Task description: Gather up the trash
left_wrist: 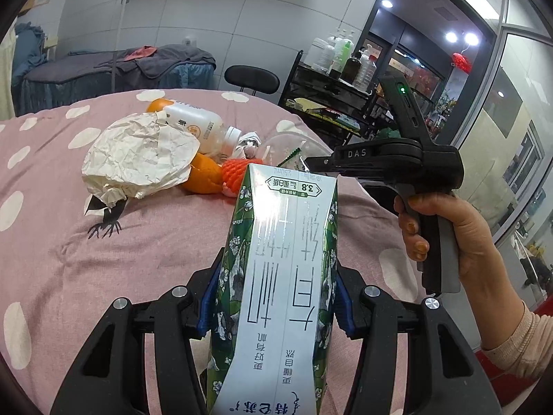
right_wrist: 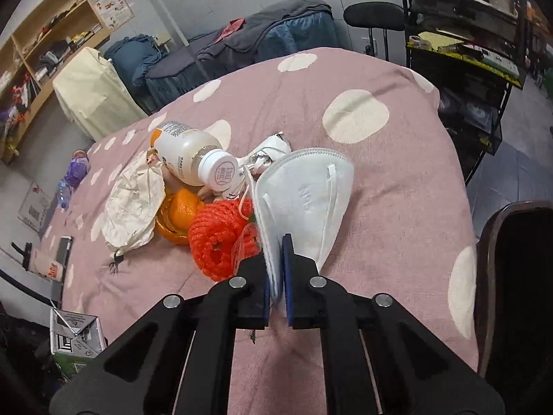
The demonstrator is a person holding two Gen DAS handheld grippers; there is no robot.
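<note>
My left gripper (left_wrist: 274,297) is shut on a green and white milk carton (left_wrist: 280,259), held above the pink dotted bedcover (left_wrist: 69,242). My right gripper (right_wrist: 275,269) is shut on the near edge of a white face mask (right_wrist: 304,200), which lies on the cover. Trash is piled in the middle of the cover: crumpled paper (right_wrist: 133,207), a white plastic bottle (right_wrist: 193,159), orange peel (right_wrist: 179,214), red foam netting (right_wrist: 217,238) and a small crumpled wrapper (right_wrist: 269,152). In the left wrist view a hand (left_wrist: 459,228) grips the right tool's handle beside the carton.
The carton's end (right_wrist: 76,335) shows at the lower left of the right wrist view. A black trolley with bottles (left_wrist: 331,79) and a stool (left_wrist: 252,77) stand beyond the bed. A phone (right_wrist: 64,249) lies near the cover's left edge. A dark chair back (right_wrist: 518,276) stands at right.
</note>
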